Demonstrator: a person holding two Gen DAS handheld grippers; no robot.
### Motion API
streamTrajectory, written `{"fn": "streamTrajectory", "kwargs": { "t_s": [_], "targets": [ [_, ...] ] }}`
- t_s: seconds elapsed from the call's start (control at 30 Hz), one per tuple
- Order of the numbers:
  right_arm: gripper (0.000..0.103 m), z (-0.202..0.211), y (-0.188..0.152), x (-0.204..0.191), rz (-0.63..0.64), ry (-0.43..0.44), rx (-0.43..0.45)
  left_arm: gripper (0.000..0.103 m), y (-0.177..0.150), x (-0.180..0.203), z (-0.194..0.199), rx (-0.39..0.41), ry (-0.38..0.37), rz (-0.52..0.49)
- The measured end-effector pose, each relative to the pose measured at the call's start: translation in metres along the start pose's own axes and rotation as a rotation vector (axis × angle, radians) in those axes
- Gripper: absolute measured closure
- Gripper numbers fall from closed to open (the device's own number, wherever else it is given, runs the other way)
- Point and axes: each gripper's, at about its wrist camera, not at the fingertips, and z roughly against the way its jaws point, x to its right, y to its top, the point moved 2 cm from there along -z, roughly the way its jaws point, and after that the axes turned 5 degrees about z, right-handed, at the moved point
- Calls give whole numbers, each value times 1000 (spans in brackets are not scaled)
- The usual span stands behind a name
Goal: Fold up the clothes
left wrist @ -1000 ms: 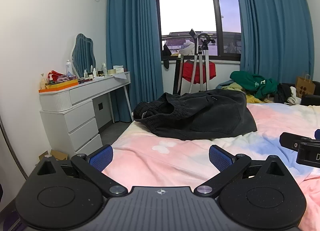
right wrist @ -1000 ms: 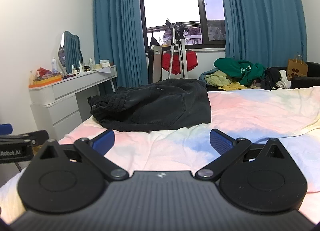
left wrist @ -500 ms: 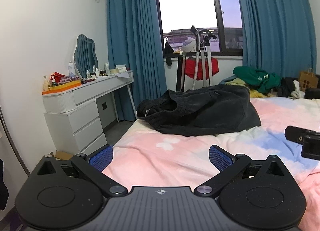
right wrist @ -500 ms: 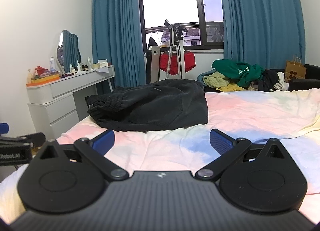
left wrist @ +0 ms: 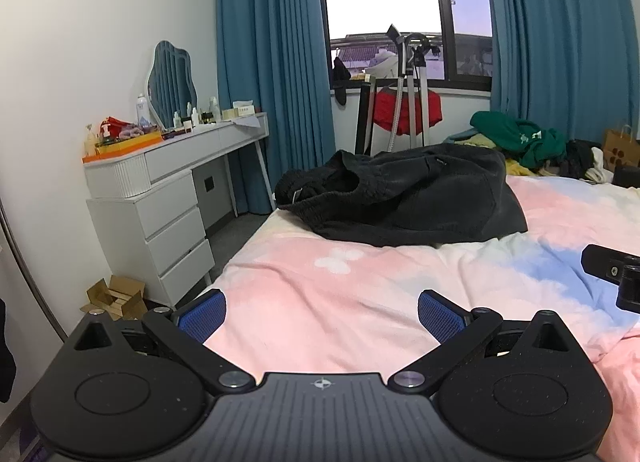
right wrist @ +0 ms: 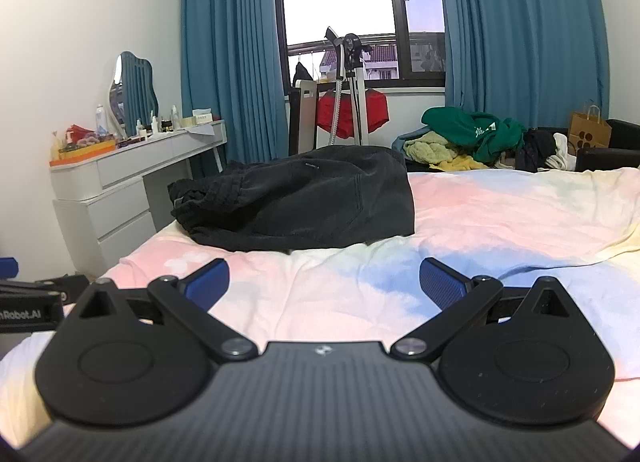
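Note:
A black garment (left wrist: 404,194) lies folded in a thick bundle on the pastel bedsheet (left wrist: 328,302), near the bed's far left corner; the right wrist view shows the same black garment (right wrist: 304,202) ahead and to the left. My left gripper (left wrist: 320,312) is open over the near part of the bed, well short of the garment, nothing between its blue pads. My right gripper (right wrist: 324,282) is open too, low over the sheet (right wrist: 480,222), holding nothing. Each gripper's body shows at the edge of the other's view.
A white dresser (left wrist: 160,202) with bottles and a mirror stands left of the bed, a cardboard box (left wrist: 116,296) on the floor beside it. Beyond the bed are a heap of clothes (right wrist: 472,138), a paper bag (right wrist: 590,134), a garment steamer (right wrist: 352,90) and blue curtains.
Both grippers have drifted slightly, so the garment now sits a little higher and nearer in both views. Both stay open and empty. The garment itself has not moved.

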Motion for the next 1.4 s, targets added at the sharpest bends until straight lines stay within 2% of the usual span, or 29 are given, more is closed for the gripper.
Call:
{"fn": "streamTrajectory", "kwargs": {
  "t_s": [0.43,0.53,0.77,0.9,1.03,1.13,1.27,1.33,1.4],
  "targets": [
    [0,1,-1,-1,-15,14,-23,0,-4,2,-7,-28,-3,-7],
    [0,3,0,-1,-33,15,-23,0,-1,1,-19,-48,-24,3],
    [0,-9,-9,10,-124,54,-63,1,53,9,-133,-86,-98,28],
    [0,-28,-21,25,-179,44,-98,1,86,14,-203,-107,-142,55],
    [0,-59,-34,44,-231,14,-135,1,121,18,-285,-145,-189,187],
    [0,-82,-44,54,-298,36,-158,2,146,18,-341,-184,-191,306],
    [0,-108,-47,55,-183,-27,-124,6,175,27,-407,-250,-203,384],
    [0,-119,-49,61,-193,-23,-118,11,186,31,-438,-299,-197,420],
    [0,-128,-56,65,-211,-6,-119,27,194,33,-464,-360,-207,464]
  ]
}}
